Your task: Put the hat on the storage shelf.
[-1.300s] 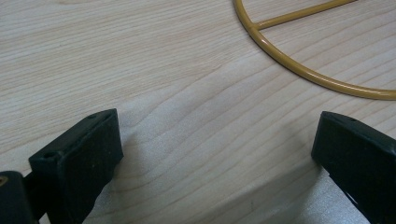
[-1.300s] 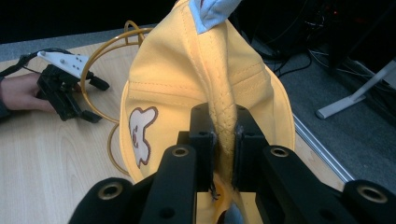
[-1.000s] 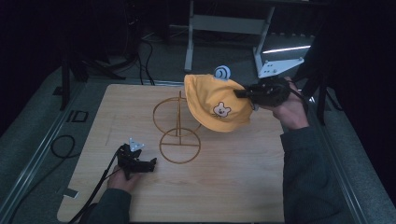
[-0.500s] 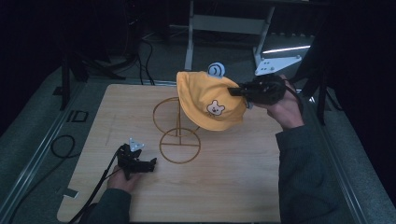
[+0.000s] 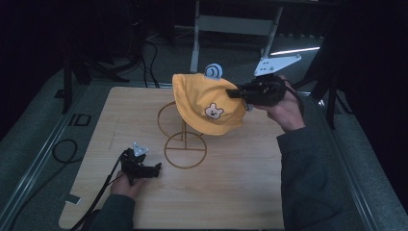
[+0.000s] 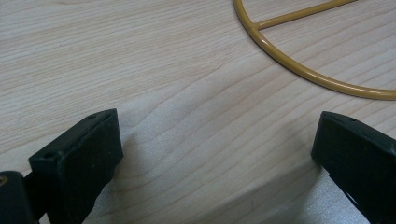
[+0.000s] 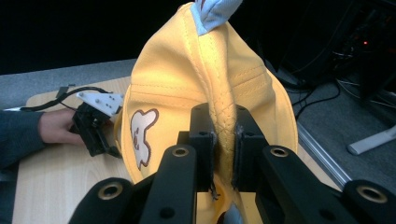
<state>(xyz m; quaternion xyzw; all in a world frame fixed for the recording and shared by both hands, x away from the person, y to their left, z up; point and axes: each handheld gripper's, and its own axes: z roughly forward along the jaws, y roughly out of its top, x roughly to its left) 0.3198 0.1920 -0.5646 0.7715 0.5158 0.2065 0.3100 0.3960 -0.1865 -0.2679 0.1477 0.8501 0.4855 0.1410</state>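
While our right hand-held gripper [image 7: 223,140] is clamped on the yellow bear cap [image 5: 207,103], our left hand-held gripper [image 6: 217,140] rests on the desk [image 5: 240,192], jaws apart, with the gold wire stand [image 5: 185,150] just ahead.

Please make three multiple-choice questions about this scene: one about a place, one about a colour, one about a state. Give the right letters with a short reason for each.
1. Where is the left tool?
A. low on the table, near the stand's round base
B. raised above the hat
C. on the floor

2. What colour is the hat?
A. green
B. yellow-orange
C. white

3. How is the right tool?
A. open and empty
B. lying on the table
C. shut on the hat

Answers:
1 A: the left gripper view shows the wooden table close below its jaws, with the wire stand just ahead.
2 B: the fabric is yellow-orange, with a small bear picture.
3 C: the right gripper view shows both jaws pressing a fold of the hat.
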